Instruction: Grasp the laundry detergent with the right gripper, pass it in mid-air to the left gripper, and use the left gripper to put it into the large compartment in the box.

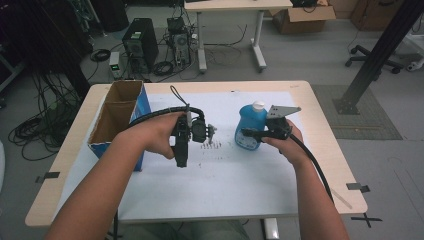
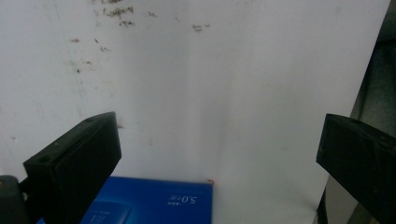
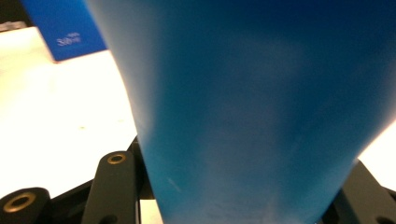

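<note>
The person's forearms reach in; the right gripper (image 1: 250,134) is clenched on the blue bottle (image 1: 250,126), which stands upright right of the cardboard box (image 1: 116,116). The left gripper (image 2: 215,154) hovers between them, jaws released and wide.

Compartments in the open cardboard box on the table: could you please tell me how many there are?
2. The cardboard box at the table's left edge is split by a divider: the far compartment and the near compartment. Both look empty, though their floors are partly hidden.
</note>
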